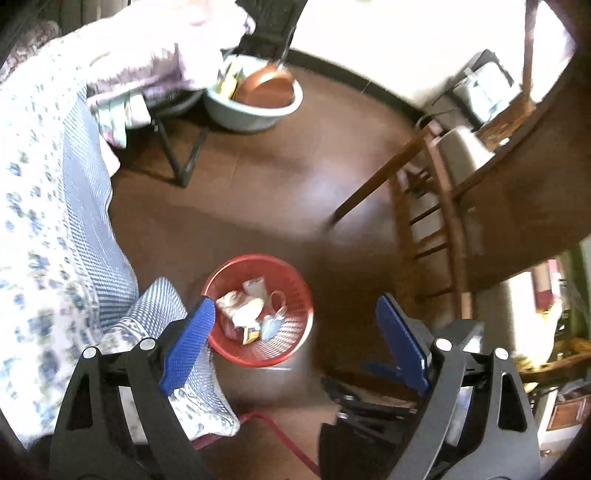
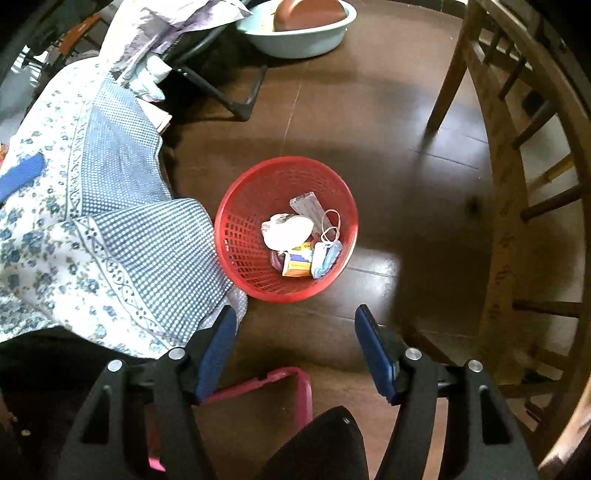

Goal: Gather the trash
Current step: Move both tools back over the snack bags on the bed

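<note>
Trash [image 2: 295, 240] is lying in the red basket [image 2: 236, 236] at frame centre; both the left claw [image 1: 295, 332] and right claw [image 2: 295, 347] are hanging wide and empty above, so collecting is probably nearly finished.

Basket [image 2: 236, 236] on floor [image 2: 388, 122], holding wrappers, a small box [image 2: 295, 264] and a face mask [image 2: 324, 258]; bedspread [image 2: 122, 229] touching its left rim, chair [image 2: 517, 184] to its right, basin [image 2: 295, 33] on floor behind it.
</note>
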Available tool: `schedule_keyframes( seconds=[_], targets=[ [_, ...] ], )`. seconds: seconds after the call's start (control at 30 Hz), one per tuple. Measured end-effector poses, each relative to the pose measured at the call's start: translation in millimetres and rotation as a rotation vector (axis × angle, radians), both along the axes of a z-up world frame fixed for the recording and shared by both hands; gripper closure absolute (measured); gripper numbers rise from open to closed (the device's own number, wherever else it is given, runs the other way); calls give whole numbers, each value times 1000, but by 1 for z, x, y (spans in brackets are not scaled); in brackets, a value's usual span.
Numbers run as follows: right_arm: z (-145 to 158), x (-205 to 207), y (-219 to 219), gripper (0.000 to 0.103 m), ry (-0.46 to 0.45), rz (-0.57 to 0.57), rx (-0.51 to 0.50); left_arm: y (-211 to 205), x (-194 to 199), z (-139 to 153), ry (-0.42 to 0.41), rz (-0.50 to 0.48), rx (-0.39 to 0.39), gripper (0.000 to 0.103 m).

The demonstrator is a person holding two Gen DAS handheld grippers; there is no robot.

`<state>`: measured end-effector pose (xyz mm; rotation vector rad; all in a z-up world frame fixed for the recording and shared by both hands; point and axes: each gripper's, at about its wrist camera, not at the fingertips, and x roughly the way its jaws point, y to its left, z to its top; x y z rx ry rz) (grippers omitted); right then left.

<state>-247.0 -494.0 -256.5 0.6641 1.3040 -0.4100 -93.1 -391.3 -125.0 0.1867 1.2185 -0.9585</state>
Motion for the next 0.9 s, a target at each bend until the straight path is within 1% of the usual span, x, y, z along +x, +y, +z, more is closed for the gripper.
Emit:
schedule_keyframes(
  seconds=[0.07, 0.13, 0.2, 0.23, 0.37, 0.43, 0.53, 0.6, 0.67, 0.7, 0.8, 0.87, 0.9],
  targets=[
    [7, 2, 7, 37, -2, 11, -13, 14, 1, 23, -29, 14, -43, 17],
    [18, 6, 16, 36, -11, 23, -34, 30, 6, 38, -51, 41, -73, 16],
    [31, 9, 24, 30, -22, 35, -64, 49, 15, 54, -78, 80, -96, 16],
    [35, 11, 27, 30, -26, 41, -71, 62, 21, 64, -94, 104, -110, 16],
    [60, 27, 42, 29, -53, 74, -99, 118, 47, 96, -193, 206, -117, 16],
    [79, 43, 53, 29, -83, 101, -114, 156, 69, 113, -278, 290, -104, 13],
    [114, 73, 76, 29, -160, 159, -146, 209, 104, 133, -386, 419, -72, 10],
    [140, 99, 100, 29, -225, 217, -165, 251, 137, 145, -407, 525, -62, 10],
    [158, 123, 123, 28, -267, 270, -172, 284, 158, 154, -419, 617, -65, 9],
    [166, 138, 138, 28, -290, 302, -170, 307, 174, 158, -444, 697, -52, 7],
    [182, 173, 176, 28, -352, 368, -166, 350, 198, 157, -499, 847, 14, 7],
    [197, 198, 203, 28, -424, 392, -164, 375, 207, 149, -515, 932, 43, 7],
    [203, 210, 213, 28, -456, 398, -167, 390, 211, 139, -517, 989, 66, 7]
  ],
)
